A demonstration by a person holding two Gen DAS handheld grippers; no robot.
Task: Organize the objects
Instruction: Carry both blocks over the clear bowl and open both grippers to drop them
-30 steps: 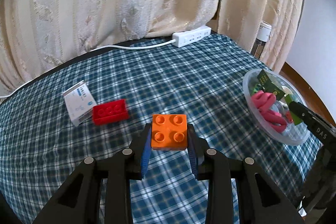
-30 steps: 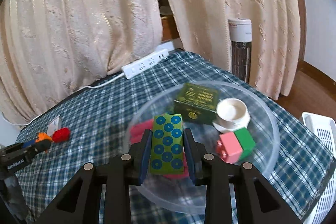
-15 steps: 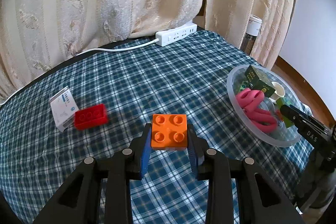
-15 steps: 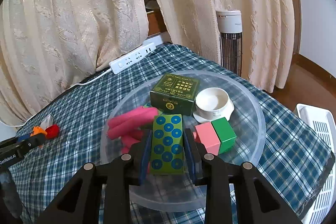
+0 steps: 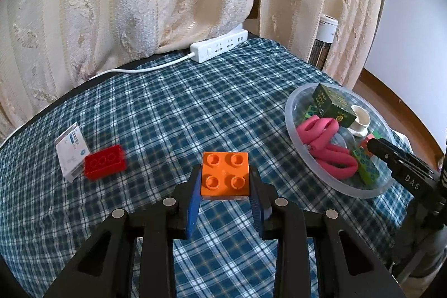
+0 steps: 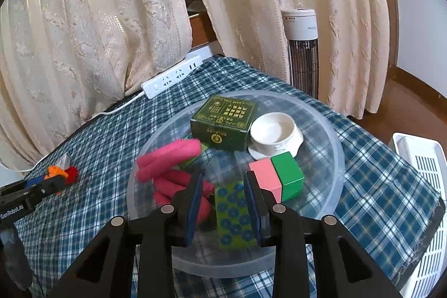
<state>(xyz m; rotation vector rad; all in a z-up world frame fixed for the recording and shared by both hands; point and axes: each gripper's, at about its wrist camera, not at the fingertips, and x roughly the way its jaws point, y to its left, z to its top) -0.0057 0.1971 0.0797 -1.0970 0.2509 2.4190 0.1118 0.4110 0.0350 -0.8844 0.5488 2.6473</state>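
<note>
My left gripper (image 5: 225,171) is shut on an orange four-stud brick (image 5: 225,178) and holds it above the plaid tablecloth. A red brick (image 5: 104,161) lies to its left against a small white box (image 5: 69,150). My right gripper (image 6: 223,177) hangs over the clear plastic bowl (image 6: 338,158), and its jaws are opening. The green block with blue dots (image 6: 234,214) sits low between them on the bowl's floor, with a gap beside the left pad. In the bowl lie pink foam rolls (image 6: 170,155), a dark green box (image 6: 223,119), a white cup (image 6: 275,133) and a pink-and-green cube (image 6: 279,175).
A white power strip (image 5: 219,45) and its cord lie at the table's far edge under the cream curtains. A tower heater (image 6: 303,46) stands behind the table. A white slatted basket (image 6: 419,186) sits past the table's right edge.
The right jaws have parted and the dotted block has dropped from between the pads into the bowl. The left gripper has drifted sideways with the orange brick, bringing the bowl further into view.
</note>
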